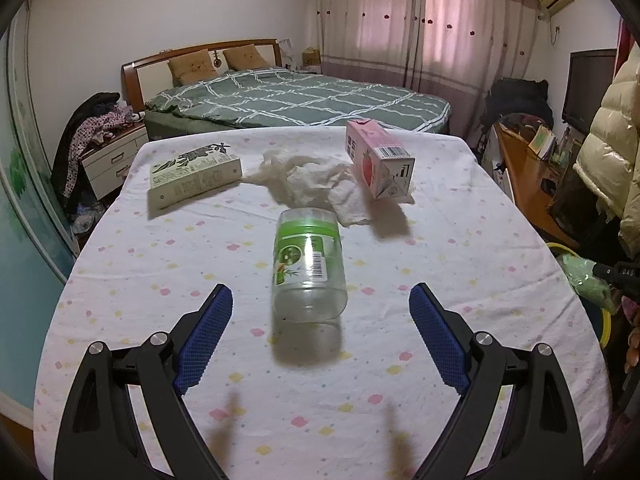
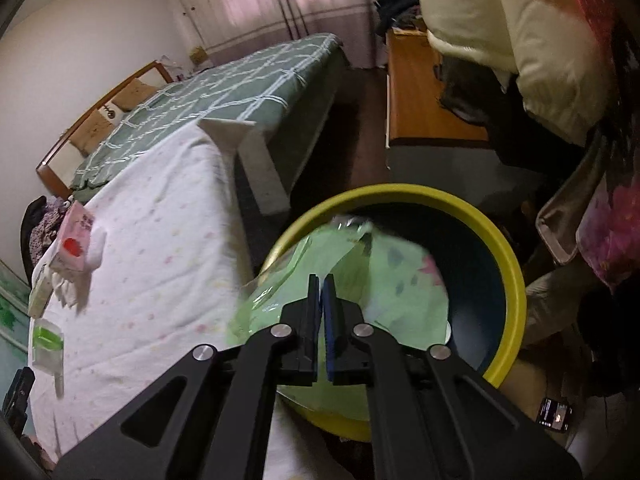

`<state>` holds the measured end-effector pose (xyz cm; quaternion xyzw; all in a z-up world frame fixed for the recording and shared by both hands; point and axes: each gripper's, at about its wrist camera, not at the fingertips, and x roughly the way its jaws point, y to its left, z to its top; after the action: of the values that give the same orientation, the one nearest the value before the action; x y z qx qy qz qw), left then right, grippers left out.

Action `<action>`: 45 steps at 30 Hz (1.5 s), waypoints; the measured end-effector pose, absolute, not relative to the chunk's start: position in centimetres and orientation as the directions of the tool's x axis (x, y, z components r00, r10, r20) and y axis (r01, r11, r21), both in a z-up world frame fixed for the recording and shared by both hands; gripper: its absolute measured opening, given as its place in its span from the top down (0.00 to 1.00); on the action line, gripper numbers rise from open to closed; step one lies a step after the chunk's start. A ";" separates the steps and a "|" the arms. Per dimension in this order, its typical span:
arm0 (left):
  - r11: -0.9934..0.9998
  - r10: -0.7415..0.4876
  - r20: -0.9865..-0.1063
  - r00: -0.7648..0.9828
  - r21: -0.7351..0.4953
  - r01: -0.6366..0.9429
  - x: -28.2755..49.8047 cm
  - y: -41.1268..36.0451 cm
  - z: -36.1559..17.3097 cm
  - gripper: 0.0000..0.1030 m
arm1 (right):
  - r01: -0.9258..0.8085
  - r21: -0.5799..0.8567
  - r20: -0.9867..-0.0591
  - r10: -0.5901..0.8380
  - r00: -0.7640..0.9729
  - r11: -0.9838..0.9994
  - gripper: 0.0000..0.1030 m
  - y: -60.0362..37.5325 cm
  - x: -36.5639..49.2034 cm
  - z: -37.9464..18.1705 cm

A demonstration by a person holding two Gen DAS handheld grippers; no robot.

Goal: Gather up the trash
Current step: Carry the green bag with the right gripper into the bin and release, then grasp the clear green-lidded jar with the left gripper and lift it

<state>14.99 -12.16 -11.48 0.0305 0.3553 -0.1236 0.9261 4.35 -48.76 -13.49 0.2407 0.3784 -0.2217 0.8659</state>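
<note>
A clear plastic jar with a green lid point(image 1: 308, 266) lies on its side on the table, just ahead of my open, empty left gripper point(image 1: 321, 305). Behind it lie crumpled white tissue point(image 1: 316, 180), a pink strawberry carton point(image 1: 378, 158) and a green-and-white box point(image 1: 196, 174). My right gripper point(image 2: 323, 280) is shut on a light green plastic wrapper point(image 2: 360, 276) and holds it over the yellow-rimmed bin point(image 2: 514, 264) beside the table. The wrapper also shows at the right edge of the left wrist view point(image 1: 586, 280). The jar point(image 2: 47, 346) and carton point(image 2: 74, 246) show in the right wrist view.
The table wears a white dotted cloth point(image 1: 280, 400). A bed point(image 1: 296, 98) stands behind it, a nightstand point(image 1: 110, 160) with clothes at left, a wooden desk point(image 2: 424, 92) and a cream puffer jacket point(image 2: 532, 40) at right. A phone point(image 2: 554, 420) lies on the floor near the bin.
</note>
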 end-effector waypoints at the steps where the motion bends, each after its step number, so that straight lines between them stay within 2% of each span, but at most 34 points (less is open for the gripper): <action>1: 0.968 -0.204 -0.667 0.717 -0.028 0.250 15.1 -12.3 -11.6 0.14 | 0.571 0.249 -0.764 -0.203 0.612 0.783 0.94 -48.9 4.3 -13.7; 15: 0.972 -0.183 -0.692 0.699 -0.020 0.235 16.7 -12.3 -12.6 0.14 | 0.605 0.241 -0.759 -0.242 0.605 0.759 0.84 -49.5 3.4 -14.0; 22: 0.978 -0.145 -0.708 0.691 0.002 0.208 18.4 -12.1 -13.0 0.14 | 0.579 0.253 -0.756 -0.215 0.618 0.775 0.83 -48.8 3.9 -14.0; 36: 0.979 -0.142 -0.754 0.641 -0.011 0.204 19.4 -12.2 -14.7 0.33 | 0.570 0.257 -0.757 -0.204 0.621 0.780 0.83 -48.4 4.2 -14.1; 39: 0.979 -0.140 -0.752 0.644 -0.009 0.202 19.5 -12.2 -14.8 0.38 | 0.569 0.258 -0.756 -0.204 0.622 0.781 0.83 -48.4 4.2 -14.1; 43: 0.975 -0.158 -0.752 0.640 -0.018 0.219 19.6 -12.4 -14.7 0.53 | 0.565 0.259 -0.754 -0.201 0.625 0.783 0.83 -48.2 4.2 -14.1; 45: 0.975 -0.156 -0.750 0.642 -0.011 0.223 19.4 -12.5 -14.7 0.53 | 0.564 0.261 -0.753 -0.200 0.627 0.784 0.83 -48.4 4.1 -14.1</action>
<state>19.44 -12.49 -14.68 0.0410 0.4097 -0.1046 0.9053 4.10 -48.37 -14.12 0.2445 0.3715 -0.2201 0.8682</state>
